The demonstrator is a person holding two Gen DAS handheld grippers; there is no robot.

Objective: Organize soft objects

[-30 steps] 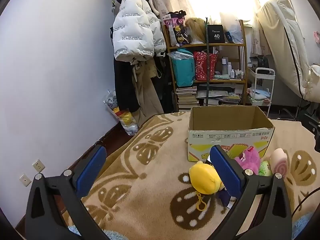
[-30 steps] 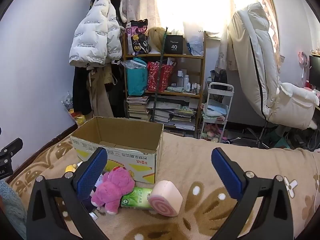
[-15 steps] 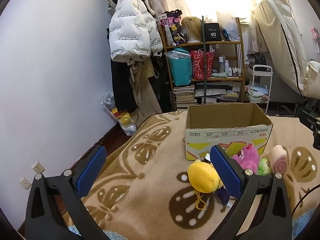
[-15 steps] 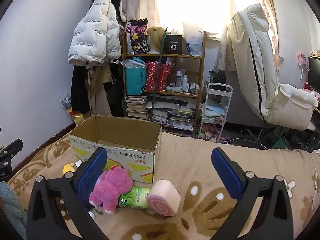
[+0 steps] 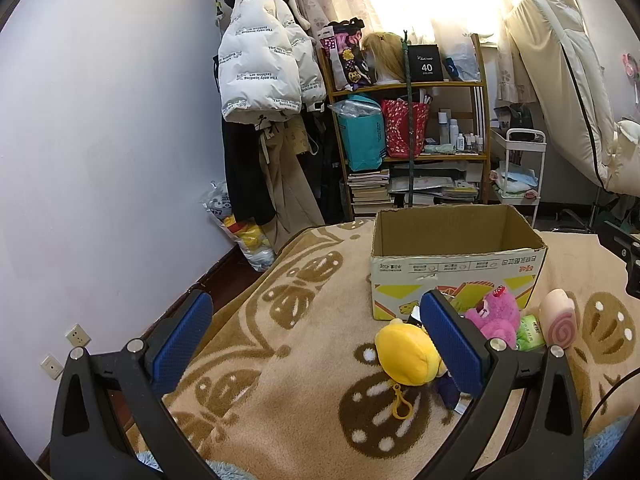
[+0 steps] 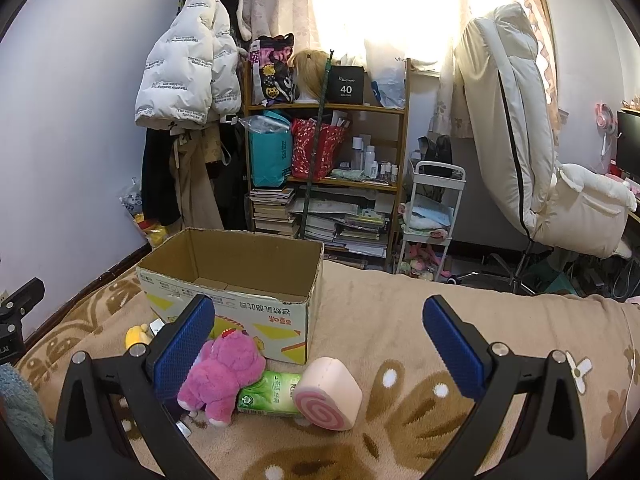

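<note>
An open cardboard box (image 5: 456,264) (image 6: 236,280) stands on a beige patterned blanket (image 5: 288,360). In front of it lie a yellow plush with a clip (image 5: 406,354) (image 6: 136,336), a pink plush bear (image 5: 496,316) (image 6: 224,372), a green tissue pack (image 6: 270,394) (image 5: 530,330) and a pink swirl-roll plush (image 6: 328,394) (image 5: 558,316). My left gripper (image 5: 316,344) is open and empty, above the blanket left of the yellow plush. My right gripper (image 6: 320,352) is open and empty, above the tissue pack and roll plush.
A wooden shelf (image 6: 332,160) with bags and books stands behind the bed, with hanging coats (image 5: 260,80) to its left. A white trolley (image 6: 432,216) and a cream recliner chair (image 6: 532,140) stand at the right. A wall (image 5: 100,160) runs along the left.
Both grippers have shifted slightly; the box and toys sit a little lower and closer in both views. Jaws stay open. No object has moved.
</note>
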